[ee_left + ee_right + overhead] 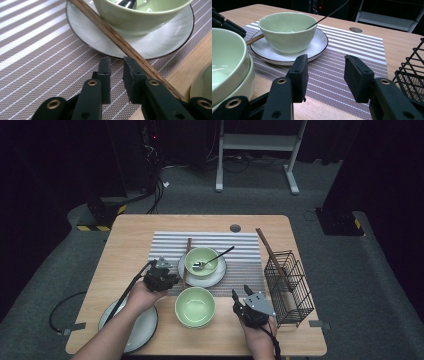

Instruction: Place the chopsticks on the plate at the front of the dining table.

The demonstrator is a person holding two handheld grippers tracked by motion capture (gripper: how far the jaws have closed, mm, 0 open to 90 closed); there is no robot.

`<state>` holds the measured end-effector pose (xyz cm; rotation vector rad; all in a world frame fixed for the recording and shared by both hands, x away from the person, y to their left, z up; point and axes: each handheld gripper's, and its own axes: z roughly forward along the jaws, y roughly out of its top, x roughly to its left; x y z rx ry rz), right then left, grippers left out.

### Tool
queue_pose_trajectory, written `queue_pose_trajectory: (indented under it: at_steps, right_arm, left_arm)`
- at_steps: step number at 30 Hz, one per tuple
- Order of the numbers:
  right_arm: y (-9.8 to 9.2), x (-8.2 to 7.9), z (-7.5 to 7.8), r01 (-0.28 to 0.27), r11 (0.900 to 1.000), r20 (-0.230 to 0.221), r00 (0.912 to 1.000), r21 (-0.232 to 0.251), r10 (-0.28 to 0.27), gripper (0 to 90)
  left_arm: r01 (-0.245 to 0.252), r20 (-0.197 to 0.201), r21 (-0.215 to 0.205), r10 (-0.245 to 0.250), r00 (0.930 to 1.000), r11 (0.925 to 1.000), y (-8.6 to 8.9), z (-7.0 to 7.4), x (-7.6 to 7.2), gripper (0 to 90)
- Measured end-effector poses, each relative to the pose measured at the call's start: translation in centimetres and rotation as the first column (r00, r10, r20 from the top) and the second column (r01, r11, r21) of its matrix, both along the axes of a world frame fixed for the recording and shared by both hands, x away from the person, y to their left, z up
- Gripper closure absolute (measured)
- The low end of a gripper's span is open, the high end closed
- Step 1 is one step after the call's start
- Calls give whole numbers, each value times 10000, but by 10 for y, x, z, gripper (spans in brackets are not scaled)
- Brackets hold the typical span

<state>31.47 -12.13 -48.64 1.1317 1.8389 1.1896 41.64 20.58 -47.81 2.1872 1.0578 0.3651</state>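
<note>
Chopstick (120, 41): a brown wooden stick, lying just to the right of the left tongs' jaws, its near end passing beside the right-hand jaw and its far end running up and away to the left.
Long axis: slanted across the left gripper view from lower right to upper left; in the high view it lies roughly fore-and-aft along the left edge of the plate (160, 45).
What it rests on: the middle leans over the plate's rim, beside the green bowl (140, 15) that stands on that plate; the near end comes down by the edge of the striped mat (37, 50).
Left tongs (117, 65): jaws a narrow gap apart with nothing between them; the stick lies outside the gap, along the outer side of one jaw, and no pad presses on it.
Nearer hand: the left, right at the stick.
Right tongs (326, 68): jaws standing well apart and empty, low over the mat, well away from the stick and beside the wire basket (412, 72).
Near bowls (227, 65): stacked green bowls between the two tongs.
Likely next need: as I judge it, a small sideways shift of the left tongs would bring the stick into the gap.
</note>
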Motion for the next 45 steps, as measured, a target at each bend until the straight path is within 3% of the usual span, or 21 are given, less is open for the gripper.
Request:
queue_pose_trajectory:
  at_steps: [5,14,18,25,26,27,31,32,33,35,36,39,40,41,43,44,45]
  right_arm:
    - [1,1,-1,2,10000,-48,10000,14,-2,540]
    - [2,2,-4,69,10000,-243,9997,-17,-69,536]
    - [2,4,-6,133,9999,-334,9994,-61,-135,533]
    - [-2,11,-17,260,9995,-880,9957,-167,-274,502]
    - [-3,14,-20,269,9995,-1212,9922,-151,-286,500]
    - [-3,14,-20,269,9995,-1212,9922,-151,-286,500]
    - [-4,19,-27,280,9992,-1790,9833,-293,-328,479]
    - [-5,21,-30,257,9991,-1972,9798,-339,-319,473]
    - [-5,21,-30,257,9991,-1972,9798,-339,-319,473]
    - [-6,23,-33,285,9982,-2217,9743,-519,-394,472]
    - [-7,25,-35,290,9983,-2522,9668,-509,-410,465]
    - [-9,26,-35,301,9985,-2543,9663,-451,-407,466]
    - [-10,28,-36,255,9983,-2755,9605,-516,-387,457]
    - [-10,28,-36,255,9983,-2755,9605,-516,-387,457]
    - [-10,31,-36,172,9983,-3233,9457,-553,-342,427]
    - [-10,33,-38,190,9986,-3658,9300,-494,-358,407]
    - [-10,33,-38,190,9986,-3658,9300,-494,-358,407]
  left_arm:
    - [-123,147,-114,124,9998,9999,7,4,-3,695]
    - [-411,403,-396,427,9983,9984,37,10,-12,565]
    - [-518,506,-530,545,9972,9973,57,12,-17,528]
    - [-949,585,-503,978,9935,9942,100,11,-22,431]
    - [-1153,554,-464,1178,9915,9922,114,9,-23,408]
    - [-1153,554,-464,1178,9915,9922,114,9,-23,399]
    - [-1521,602,-209,1531,9864,9881,141,4,-25,382]
    - [-1683,587,-146,1689,9839,9856,155,1,-26,368]
    - [-1683,587,-146,1689,9839,9856,155,1,-26,360]
    - [-1816,685,299,1792,9814,9829,168,-3,-27,348]
    - [-1894,711,615,1850,9802,9800,181,-10,-28,331]
    - [-1901,616,754,1857,9807,9789,188,-20,-29,322]
    - [-1965,576,899,1919,9797,9764,190,-30,-28,318]
    - [-1965,576,899,1919,9797,9764,190,-30,-28,317]
    - [-2003,508,865,1965,9792,9759,189,-38,-27,313]
    - [-2030,633,287,2009,9776,9788,188,-43,-26,301]
    - [-2030,633,287,2009,9776,9788,188,-43,-26,299]
